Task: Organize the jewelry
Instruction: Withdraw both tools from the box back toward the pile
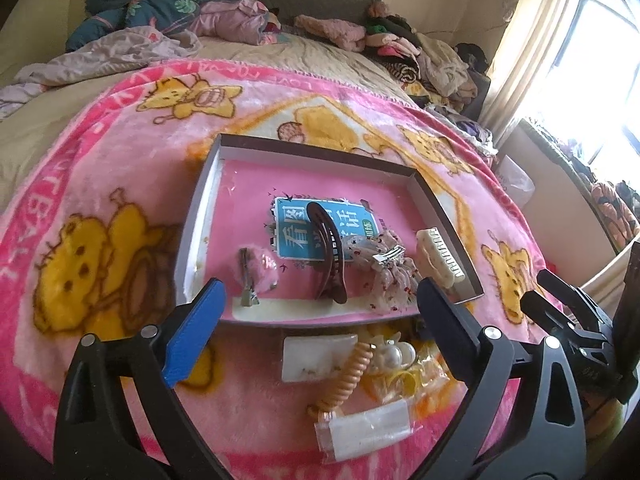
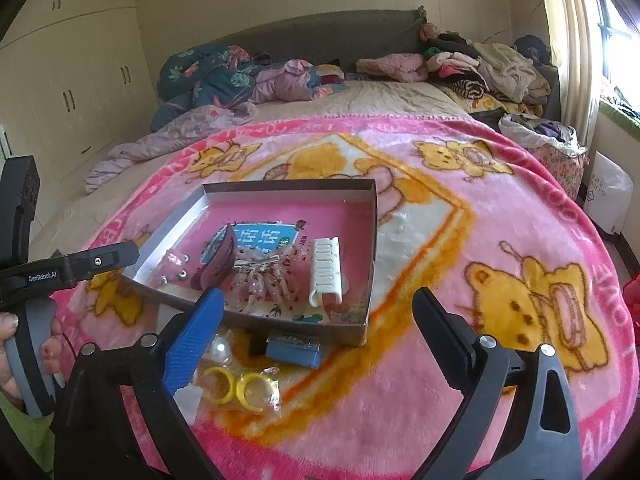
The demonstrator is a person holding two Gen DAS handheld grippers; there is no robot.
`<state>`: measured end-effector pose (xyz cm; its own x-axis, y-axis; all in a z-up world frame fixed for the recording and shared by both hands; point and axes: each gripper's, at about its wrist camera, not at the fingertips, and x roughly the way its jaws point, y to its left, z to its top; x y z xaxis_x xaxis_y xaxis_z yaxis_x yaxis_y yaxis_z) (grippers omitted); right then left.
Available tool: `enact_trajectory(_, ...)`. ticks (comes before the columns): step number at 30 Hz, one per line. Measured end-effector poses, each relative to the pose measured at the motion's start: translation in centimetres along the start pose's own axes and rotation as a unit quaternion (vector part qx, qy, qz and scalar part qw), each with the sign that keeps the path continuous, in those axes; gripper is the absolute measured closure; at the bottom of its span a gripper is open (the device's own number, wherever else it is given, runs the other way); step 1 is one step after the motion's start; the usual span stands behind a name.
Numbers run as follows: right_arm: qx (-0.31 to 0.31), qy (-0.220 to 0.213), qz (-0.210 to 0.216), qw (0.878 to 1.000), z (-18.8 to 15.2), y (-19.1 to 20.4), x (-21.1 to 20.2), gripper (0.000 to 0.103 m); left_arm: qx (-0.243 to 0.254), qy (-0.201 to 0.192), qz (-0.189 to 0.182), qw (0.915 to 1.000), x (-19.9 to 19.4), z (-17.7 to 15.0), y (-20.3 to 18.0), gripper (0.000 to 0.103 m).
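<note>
A shallow grey box (image 1: 436, 204) (image 2: 368, 240) with a pink floor lies on the pink blanket. It holds a dark brown hair clip (image 1: 330, 252) (image 2: 218, 264), a pink fluffy clip (image 1: 256, 270), a lacy bow clip (image 1: 384, 268) (image 2: 264, 276) and a white claw clip (image 1: 438, 256) (image 2: 325, 270). In front of the box lie a white clip (image 1: 316, 356), an orange coil tie (image 1: 350, 376), a pearl piece (image 1: 394, 354), yellow rings (image 2: 236, 390) and a blue comb clip (image 2: 294, 350). My left gripper (image 1: 320, 312) is open and empty above these. My right gripper (image 2: 316, 320) is open and empty.
A pink bear-print blanket (image 2: 440, 320) covers the bed. Piled clothes (image 2: 480, 64) and bedding (image 2: 208, 76) lie at the far end. A small plastic bag (image 1: 364, 428) lies near the front edge. The left gripper's body (image 2: 60, 272) shows in the right wrist view.
</note>
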<state>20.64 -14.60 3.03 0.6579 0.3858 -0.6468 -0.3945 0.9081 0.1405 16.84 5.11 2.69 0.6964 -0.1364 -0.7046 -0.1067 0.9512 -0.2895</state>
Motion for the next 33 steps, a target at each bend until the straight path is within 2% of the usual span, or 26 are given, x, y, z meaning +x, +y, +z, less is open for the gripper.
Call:
enact_trajectory(17,-0.021,-0.021,0.009,1.0,-1.3,2.0,-4.1,0.008,0.005,-0.023,0.006,0.9997,-4.0,-2.0,0.0,0.013)
enact_trajectory(33,-0.039,-0.004,0.02,0.999,-4.3,3.4,-5.5,0.008,0.018,-0.01,0.016,0.9997,-5.0,-5.0,0.2,0.013)
